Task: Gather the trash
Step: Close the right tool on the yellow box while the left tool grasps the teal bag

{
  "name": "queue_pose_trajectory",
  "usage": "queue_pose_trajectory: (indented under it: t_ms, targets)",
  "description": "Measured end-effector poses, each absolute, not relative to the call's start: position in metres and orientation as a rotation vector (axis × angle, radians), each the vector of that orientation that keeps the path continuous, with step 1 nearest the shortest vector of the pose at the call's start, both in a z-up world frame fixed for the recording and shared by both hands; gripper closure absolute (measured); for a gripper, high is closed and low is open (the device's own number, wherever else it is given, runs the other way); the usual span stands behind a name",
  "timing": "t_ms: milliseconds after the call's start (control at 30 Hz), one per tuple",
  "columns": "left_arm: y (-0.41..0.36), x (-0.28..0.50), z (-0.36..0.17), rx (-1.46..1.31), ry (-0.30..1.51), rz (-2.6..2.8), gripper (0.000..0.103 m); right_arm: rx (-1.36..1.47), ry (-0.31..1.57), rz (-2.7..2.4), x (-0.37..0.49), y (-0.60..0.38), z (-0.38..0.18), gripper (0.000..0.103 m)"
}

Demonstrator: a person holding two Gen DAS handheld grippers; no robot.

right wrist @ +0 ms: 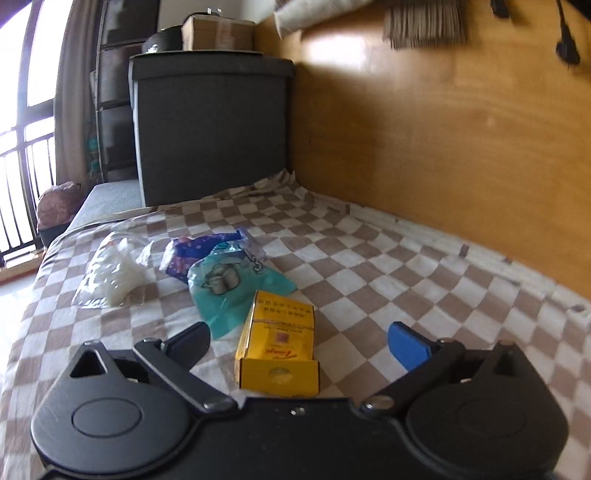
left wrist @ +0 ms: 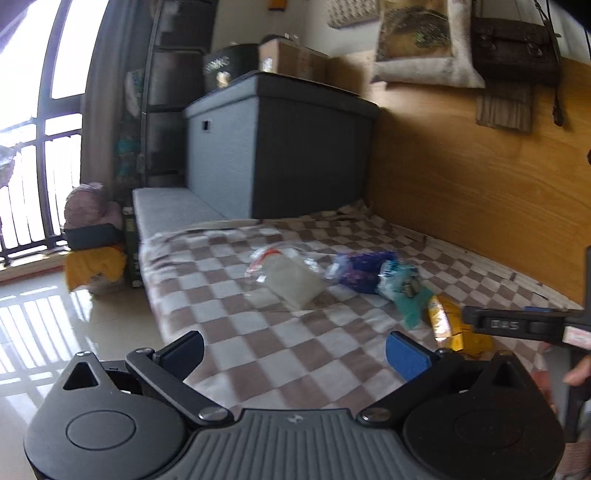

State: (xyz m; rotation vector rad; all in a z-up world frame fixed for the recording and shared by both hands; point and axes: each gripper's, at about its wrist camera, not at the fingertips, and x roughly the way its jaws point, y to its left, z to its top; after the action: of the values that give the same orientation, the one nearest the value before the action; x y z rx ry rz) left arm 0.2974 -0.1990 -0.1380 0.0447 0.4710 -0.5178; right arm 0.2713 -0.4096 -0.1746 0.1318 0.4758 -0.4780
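Bed (right wrist: 388, 258) with brown-and-white checked cover fills both views; wooden panel (right wrist: 461, 129) runs along its far side. Dark grey storage box (right wrist: 210, 129) stands at the bed's far end, with a cardboard carton (right wrist: 218, 33) on top.

Trash lies in a loose row on the cover. Clear plastic bag (right wrist: 114, 273) with white contents lies furthest left. Blue-purple wrapper (right wrist: 199, 251) lies beside it, partly under a teal bag (right wrist: 225, 291) printed with a pot. Yellow box (right wrist: 280, 347) touches the teal bag's near edge.

Right gripper (right wrist: 297, 341): jaws spread wide, holding nothing, with the yellow box lying between the fingers, neither finger touching it.

Left gripper (left wrist: 295, 352): jaws spread wide, empty, above bare cover, well short of the clear plastic bag (left wrist: 291, 280).
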Motion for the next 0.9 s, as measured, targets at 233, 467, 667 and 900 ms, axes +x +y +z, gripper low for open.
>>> queue_pose_trajectory:
  t_ms: [233, 467, 667, 900]
  targets:
    - [-0.251, 0.325, -0.140, 0.008, 0.532, -0.658, 0.000, 0.197, 0.480, -0.398, 0.290, -0.427, -0.192, 0.000]
    - [-0.300, 0.377, -0.148, -0.081, 0.652, -0.797, 0.000, 0.334, 0.458, -0.386, 0.299, -0.445, -0.205, 0.009]
    - [-0.340, 0.419, -0.167, -0.171, 0.775, -0.818, 0.000, 0.385, 0.440, -0.354, 0.300, -0.450, -0.213, 0.013]
    - [-0.369, 0.452, -0.189, -0.287, 0.855, -0.813, 0.000, 0.381, 0.470, -0.342, 0.303, -0.448, -0.217, 0.036]
